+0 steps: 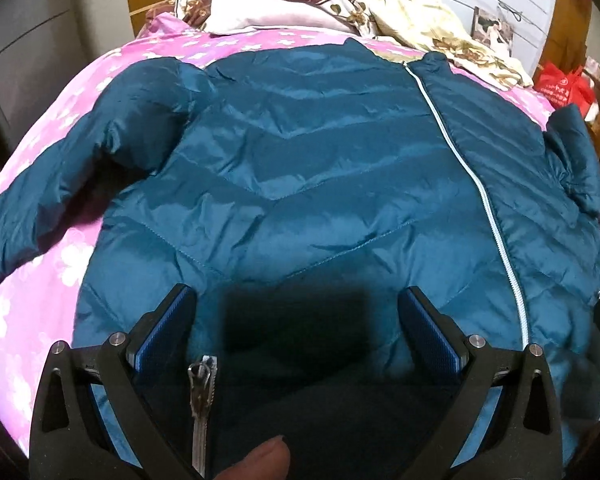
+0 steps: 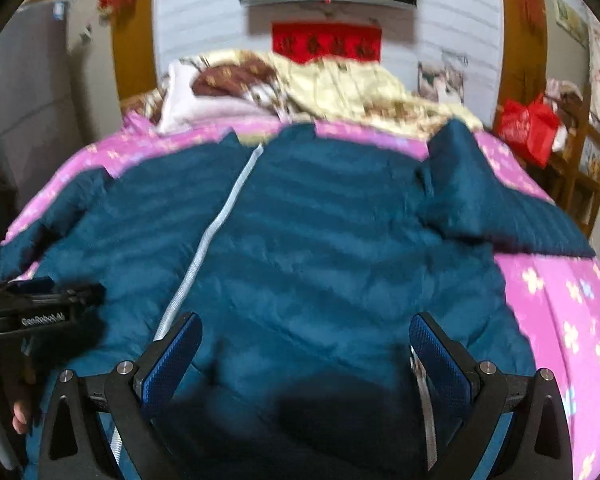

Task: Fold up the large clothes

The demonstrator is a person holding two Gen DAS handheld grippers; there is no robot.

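Teal quilted puffer jacket (image 1: 300,168): lies flat, zipped, on pink floral bedsheet (image 1: 60,256). Left gripper (image 1: 300,308) spread wide over near hem, holding nothing; right gripper (image 2: 306,338) likewise spread, empty. White zipper (image 1: 476,184) runs near to far. Sleeves extend left and right. Cream floral quilt (image 1: 440,28) heaped far.
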